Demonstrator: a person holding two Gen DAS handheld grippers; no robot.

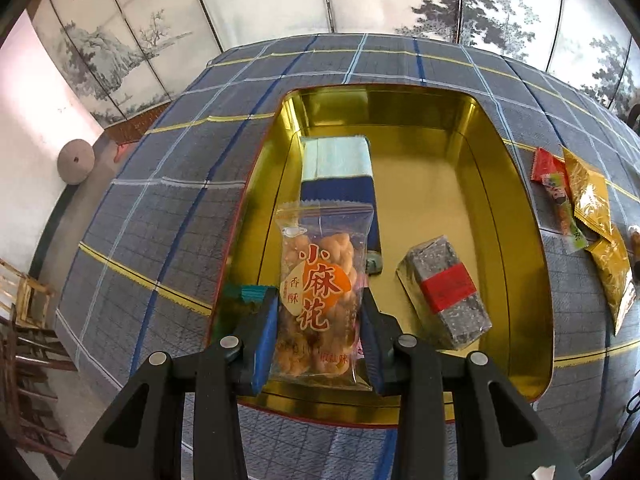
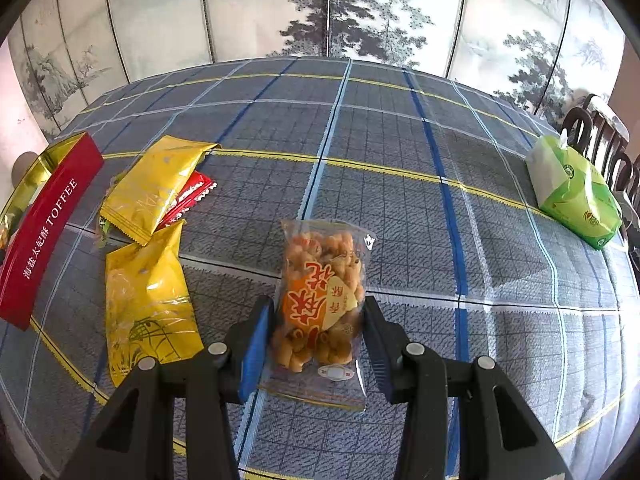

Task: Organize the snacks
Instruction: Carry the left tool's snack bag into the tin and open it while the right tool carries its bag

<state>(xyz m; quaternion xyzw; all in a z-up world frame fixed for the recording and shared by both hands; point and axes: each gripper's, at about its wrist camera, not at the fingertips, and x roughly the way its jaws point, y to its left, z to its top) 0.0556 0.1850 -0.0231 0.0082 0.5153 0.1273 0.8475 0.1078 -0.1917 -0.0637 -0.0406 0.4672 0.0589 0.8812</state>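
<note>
In the left wrist view my left gripper [image 1: 319,320] is shut on a clear fried-twist snack bag [image 1: 320,288] with an orange label, held over the near part of a gold tin [image 1: 516,216]. Inside the tin lie a blue-and-white packet [image 1: 340,176] and a grey bar with a red band [image 1: 444,292]. In the right wrist view my right gripper [image 2: 318,326] has its pads on both sides of a second fried-twist bag [image 2: 322,292] that rests on the plaid tablecloth [image 2: 400,160].
Two yellow packets [image 2: 152,188] [image 2: 148,304] and a red packet [image 2: 192,196] lie left of the right gripper, beside the tin's red TOFFEE side [image 2: 48,232]. A green tissue pack [image 2: 572,192] sits far right. Painted screens stand behind the table.
</note>
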